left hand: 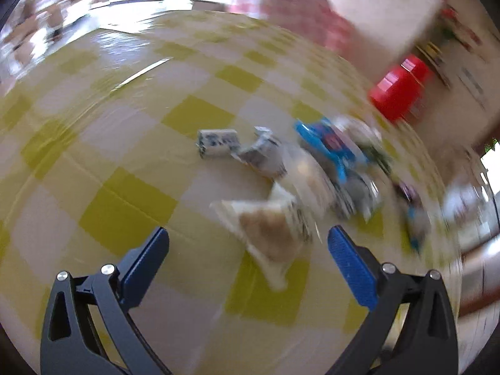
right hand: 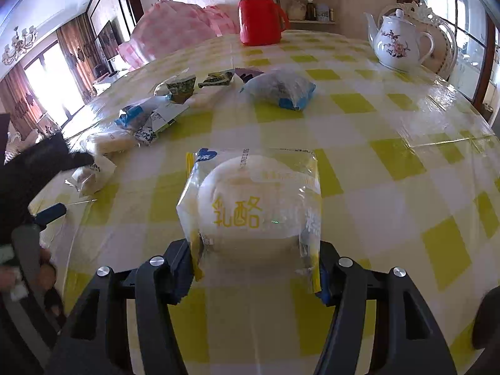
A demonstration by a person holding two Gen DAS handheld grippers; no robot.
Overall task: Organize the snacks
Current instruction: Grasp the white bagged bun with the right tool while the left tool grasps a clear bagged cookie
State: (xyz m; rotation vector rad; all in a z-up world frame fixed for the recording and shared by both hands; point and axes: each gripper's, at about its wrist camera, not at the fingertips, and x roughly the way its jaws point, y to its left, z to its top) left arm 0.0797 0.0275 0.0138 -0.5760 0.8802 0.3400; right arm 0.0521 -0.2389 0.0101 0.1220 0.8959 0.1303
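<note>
Right gripper [right hand: 254, 265] seemingly around bun packet [right hand: 253, 206].

a bread packet [right hand: 254, 209] lies near the table's [right hand: 390, 118] near edge. snack packets [right hand: 156, 112] cluster toward its left edge, a flask [right hand: 259, 15] at the far edge, a teapot [right hand: 398, 43] at the far right corner.

Red thermos [right hand: 259, 15], floral teapot [right hand: 398, 43], checked tablecloth [right hand: 390, 156].
</note>
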